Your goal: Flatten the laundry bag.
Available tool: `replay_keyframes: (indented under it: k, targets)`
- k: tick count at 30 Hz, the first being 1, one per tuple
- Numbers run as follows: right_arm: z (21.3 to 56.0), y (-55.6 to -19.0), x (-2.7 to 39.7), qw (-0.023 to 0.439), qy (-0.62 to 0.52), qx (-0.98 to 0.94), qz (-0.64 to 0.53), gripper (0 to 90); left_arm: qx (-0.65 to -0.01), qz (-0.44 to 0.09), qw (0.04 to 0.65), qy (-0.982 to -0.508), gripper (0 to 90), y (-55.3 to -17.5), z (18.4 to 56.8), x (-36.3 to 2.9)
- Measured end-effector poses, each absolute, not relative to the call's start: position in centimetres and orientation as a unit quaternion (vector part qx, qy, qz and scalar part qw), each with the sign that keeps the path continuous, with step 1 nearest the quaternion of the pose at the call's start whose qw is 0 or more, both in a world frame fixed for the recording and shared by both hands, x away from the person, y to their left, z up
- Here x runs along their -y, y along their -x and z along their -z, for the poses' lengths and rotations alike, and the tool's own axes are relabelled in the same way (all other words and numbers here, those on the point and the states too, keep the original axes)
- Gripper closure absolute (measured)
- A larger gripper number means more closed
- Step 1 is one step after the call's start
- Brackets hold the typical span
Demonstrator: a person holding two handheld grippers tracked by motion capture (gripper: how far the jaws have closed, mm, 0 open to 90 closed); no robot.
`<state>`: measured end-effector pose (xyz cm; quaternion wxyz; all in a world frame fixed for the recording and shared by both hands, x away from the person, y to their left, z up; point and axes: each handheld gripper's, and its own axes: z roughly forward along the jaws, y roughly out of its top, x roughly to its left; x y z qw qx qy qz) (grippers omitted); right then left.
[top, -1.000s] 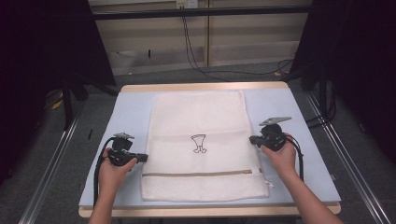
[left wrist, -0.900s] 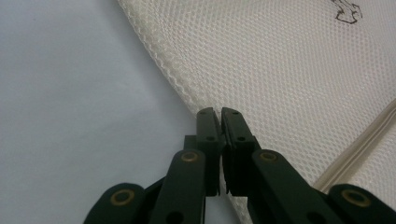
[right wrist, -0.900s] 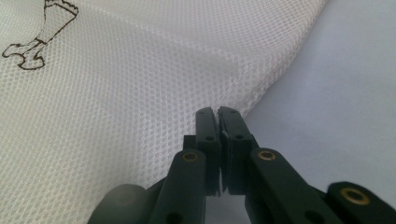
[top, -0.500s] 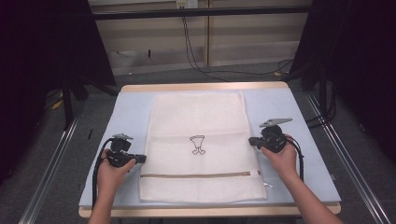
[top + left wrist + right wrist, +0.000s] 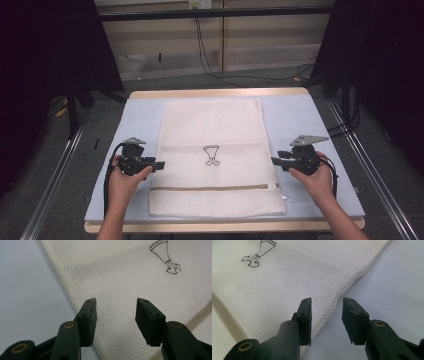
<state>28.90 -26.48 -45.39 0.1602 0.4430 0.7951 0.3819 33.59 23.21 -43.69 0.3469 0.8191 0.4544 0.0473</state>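
Mesh bag's point(image 5: 140, 272) far end beyond frame edge

You're working at a table point(image 5: 325, 125) with a pale blue top and a light wooden edge, standing on grey floor point(image 5: 60, 190). Behind it you have a beige panelled wall point(image 5: 165, 45), with black cables point(image 5: 210, 60) hanging down it to the floor. Dark curtains point(image 5: 45, 55) close in both sides, and metal rails point(image 5: 52, 192) run along the floor beside you.

Both tools point(image 5: 161, 164) point(image 5: 274, 161) have just opened, releasing the mesh bag point(image 5: 215, 150)
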Motion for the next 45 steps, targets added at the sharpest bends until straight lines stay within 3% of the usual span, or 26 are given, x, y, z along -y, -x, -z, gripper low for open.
replay_keyframes:
  k: [8, 18, 24, 32, 33, 37, 45]
  targets:
    - [46.0, -27.7, 27.4, 0.155, -0.446, -0.788, -0.395, 53.6, -0.449, -0.044, 0.340, -0.825, 49.3, -34.0, 44.1, -22.3]
    - [46.1, -27.0, 27.5, 0.152, -0.441, -0.787, -0.405, 57.0, -0.429, -0.048, 0.351, -0.831, 39.3, -34.2, 43.9, -20.6]
    - [46.0, -26.9, 27.6, 0.153, -0.436, -0.787, -0.409, 57.6, -0.422, -0.048, 0.356, -0.833, 37.8, -34.0, 43.4, -19.8]
    - [46.0, -26.5, 27.6, 0.150, -0.429, -0.790, -0.412, 70.7, -0.404, -0.038, 0.360, -0.840, 33.6, -33.8, 43.1, -17.5]
    - [46.0, -26.4, 27.6, 0.148, -0.424, -0.793, -0.413, 78.5, -0.395, -0.039, 0.360, -0.844, 33.1, -33.7, 43.0, -16.9]
    - [46.0, -26.1, 27.6, 0.146, -0.410, -0.799, -0.414, 88.2, -0.374, -0.035, 0.362, -0.853, 31.8, -33.5, 42.8, -15.4]
    - [45.9, -25.4, 28.1, 0.151, -0.410, -0.799, -0.413, 88.4, -0.342, -0.017, 0.370, -0.864, 27.8, -32.9, 42.9, -11.8]
